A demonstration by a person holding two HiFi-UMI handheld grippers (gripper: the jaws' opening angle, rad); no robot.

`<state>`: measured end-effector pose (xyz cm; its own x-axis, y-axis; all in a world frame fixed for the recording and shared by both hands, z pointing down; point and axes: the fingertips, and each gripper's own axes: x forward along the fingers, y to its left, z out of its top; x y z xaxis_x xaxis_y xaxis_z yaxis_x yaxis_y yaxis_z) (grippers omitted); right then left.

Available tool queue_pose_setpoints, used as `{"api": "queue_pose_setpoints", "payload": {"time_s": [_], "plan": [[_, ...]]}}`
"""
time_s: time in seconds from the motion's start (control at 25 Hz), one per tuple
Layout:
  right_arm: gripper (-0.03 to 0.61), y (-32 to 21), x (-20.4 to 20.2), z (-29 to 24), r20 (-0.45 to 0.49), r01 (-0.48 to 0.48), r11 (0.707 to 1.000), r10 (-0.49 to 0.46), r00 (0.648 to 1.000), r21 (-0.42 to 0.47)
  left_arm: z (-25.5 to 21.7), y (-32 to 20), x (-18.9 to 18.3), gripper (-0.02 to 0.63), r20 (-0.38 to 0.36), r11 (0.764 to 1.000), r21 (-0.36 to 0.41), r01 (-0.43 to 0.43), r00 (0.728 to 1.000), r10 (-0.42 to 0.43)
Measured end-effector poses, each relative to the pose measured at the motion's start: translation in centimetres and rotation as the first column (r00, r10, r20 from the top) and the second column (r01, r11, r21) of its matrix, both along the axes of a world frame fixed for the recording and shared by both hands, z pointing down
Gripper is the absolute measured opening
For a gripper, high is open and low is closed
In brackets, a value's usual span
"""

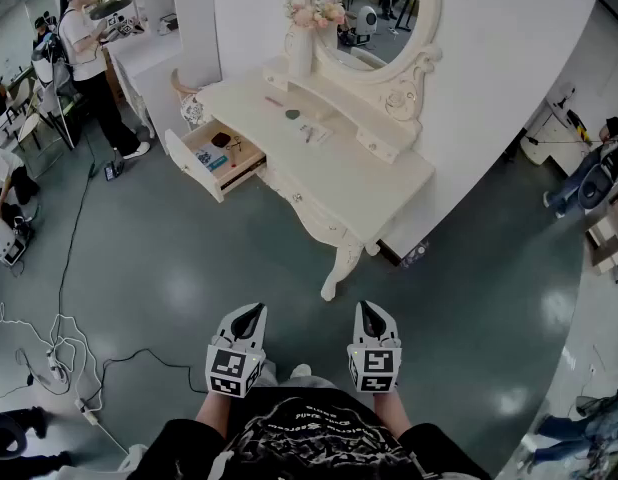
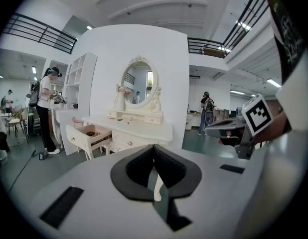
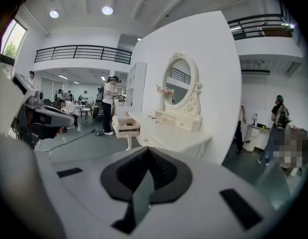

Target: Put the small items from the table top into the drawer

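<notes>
A white dressing table (image 1: pixel 389 173) with an oval mirror stands a few steps ahead of me. Its left drawer (image 1: pixel 221 158) is pulled open and holds a few small things. On the table top lie a dark round item (image 1: pixel 292 114), a thin pink stick (image 1: pixel 274 101) and a small flat piece (image 1: pixel 311 131). My left gripper (image 1: pixel 247 318) and right gripper (image 1: pixel 372 318) hang side by side low in the head view, far short of the table, both shut and holding nothing. The table (image 2: pixel 139 128) and its open drawer (image 2: pixel 89 133) also show beyond the left gripper (image 2: pixel 154 146). The right gripper (image 3: pixel 148 150) faces the same table (image 3: pixel 169 136).
A vase of flowers (image 1: pixel 304 38) stands left of the mirror (image 1: pixel 374 8). A person (image 1: pixel 89 48) stands at a white shelf left of the drawer. Cables (image 1: pixel 59 348) trail over the grey floor at the left. A white partition wall backs the table.
</notes>
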<state>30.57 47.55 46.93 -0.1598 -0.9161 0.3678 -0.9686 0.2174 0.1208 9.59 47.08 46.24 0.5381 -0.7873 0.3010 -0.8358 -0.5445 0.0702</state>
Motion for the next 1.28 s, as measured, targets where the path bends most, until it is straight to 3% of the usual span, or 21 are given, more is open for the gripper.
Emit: {"api": "queue_pose_setpoints", "payload": {"time_s": [0.88, 1.28], "plan": [[0.009, 0.5, 1.7, 0.2, 0.014, 0.003, 1.0, -0.003, 1.0, 0.023, 0.3, 0.7, 1.5, 0.015, -0.004, 1.0, 0.012, 0.023, 1.0, -0.023], [0.009, -3.7, 0.1, 0.2, 0.014, 0.007, 0.999, -0.008, 1.0, 0.032, 0.1, -3.8, 0.9, 0.015, -0.011, 1.0, 0.017, 0.004, 1.0, -0.004]]}}
